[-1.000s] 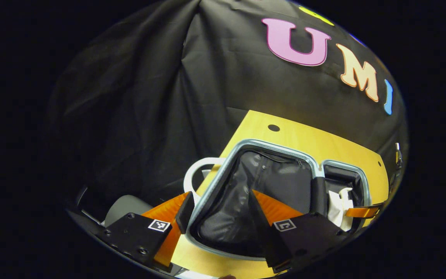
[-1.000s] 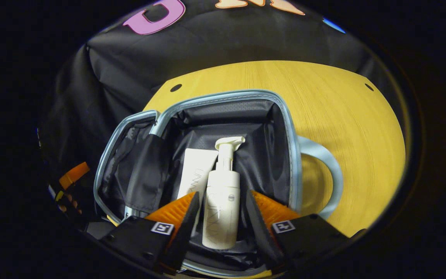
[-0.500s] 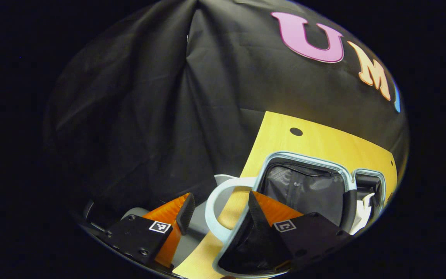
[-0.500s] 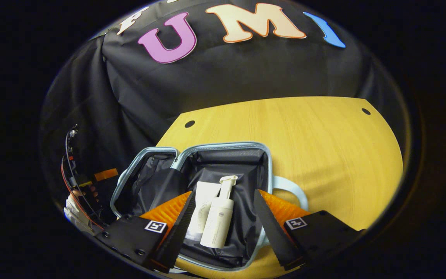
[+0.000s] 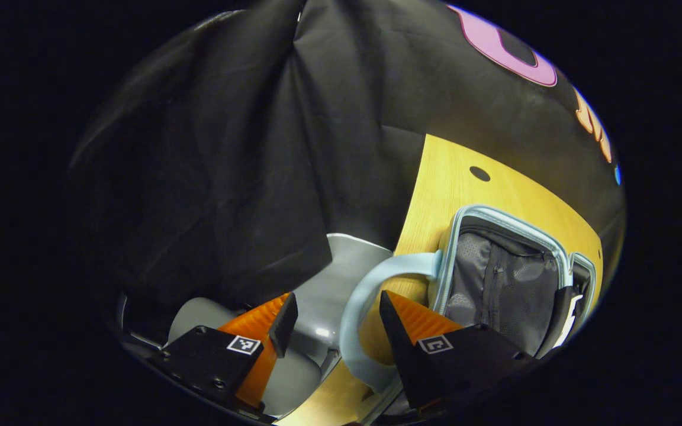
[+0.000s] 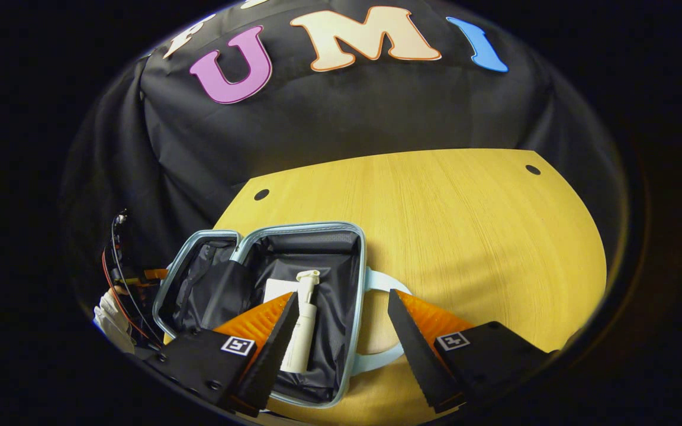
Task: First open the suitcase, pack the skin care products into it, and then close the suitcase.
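Observation:
The light-blue suitcase (image 6: 357, 296) lies open on the yellow table (image 6: 465, 236), both halves lined in dark fabric. In the right half lie a white pump bottle (image 6: 302, 331) and a white tube (image 6: 277, 290), side by side. My right gripper (image 6: 341, 331) hangs open above the case's right rim and its handle (image 6: 383, 283), holding nothing. In the left gripper view the suitcase (image 5: 507, 278) shows its mesh-lined half. Its curved handle (image 5: 356, 307) loops between the fingers of my open left gripper (image 5: 334, 322), close to the right finger. I cannot tell whether it touches.
Off the table's (image 5: 465, 195) left edge a grey rounded object (image 5: 317, 296) sits low beneath my left gripper. At the far left of the right gripper view, a person's hand (image 6: 109, 316) and cables (image 6: 117, 260) show beside the case. The table spreads bare to the right.
My left gripper has swung left from over the lining to the case's handle. My right gripper has drawn back and to the right, so the case and products look smaller.

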Available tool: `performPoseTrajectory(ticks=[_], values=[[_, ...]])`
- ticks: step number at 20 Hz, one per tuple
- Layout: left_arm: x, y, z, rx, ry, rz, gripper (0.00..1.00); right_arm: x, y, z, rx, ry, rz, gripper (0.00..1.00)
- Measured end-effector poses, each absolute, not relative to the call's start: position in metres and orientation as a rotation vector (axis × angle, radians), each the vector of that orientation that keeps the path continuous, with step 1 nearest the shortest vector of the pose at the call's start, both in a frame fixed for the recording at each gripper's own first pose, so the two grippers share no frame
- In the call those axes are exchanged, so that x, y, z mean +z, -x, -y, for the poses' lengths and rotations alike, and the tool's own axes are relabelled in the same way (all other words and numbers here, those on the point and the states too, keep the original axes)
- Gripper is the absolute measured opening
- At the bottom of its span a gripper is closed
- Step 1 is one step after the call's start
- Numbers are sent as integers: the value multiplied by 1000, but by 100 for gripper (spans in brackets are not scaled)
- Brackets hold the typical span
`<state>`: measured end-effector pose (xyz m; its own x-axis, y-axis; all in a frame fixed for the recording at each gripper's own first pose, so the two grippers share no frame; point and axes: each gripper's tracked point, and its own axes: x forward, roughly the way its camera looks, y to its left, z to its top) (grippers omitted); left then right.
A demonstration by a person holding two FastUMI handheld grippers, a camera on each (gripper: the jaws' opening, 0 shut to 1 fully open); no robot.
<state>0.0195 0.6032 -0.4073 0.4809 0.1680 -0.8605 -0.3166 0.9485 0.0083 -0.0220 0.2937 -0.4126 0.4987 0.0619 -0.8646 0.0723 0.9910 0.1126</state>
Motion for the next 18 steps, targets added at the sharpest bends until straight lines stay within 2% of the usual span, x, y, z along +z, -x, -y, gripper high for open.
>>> performPoseTrajectory(ticks=[2, 4, 7, 8, 9, 11, 18], values=[[-408, -24, -605, 275, 165, -1032, 75, -410, 22, -292, -3, -136, -1043, 96], [-423, -12, -600, 279, 160, -1106, 49, -408, 21, -289, -2, -129, -1032, 96], [-424, -14, -594, 269, 168, -1131, 11, -404, 20, -284, -2, -123, -1015, 95], [-420, -16, -592, 277, 166, -1120, 10, -400, 20, -281, -1, -120, -1007, 95], [-411, -17, -590, 279, 168, -1106, 4, -396, 20, -278, -1, -121, -996, 95], [-394, -19, -584, 280, 180, -1085, 1, -391, 20, -273, 4, -124, -979, 95], [-282, -20, -561, 241, 150, -901, 0, -378, 18, -270, 92, -148, -940, 96]])
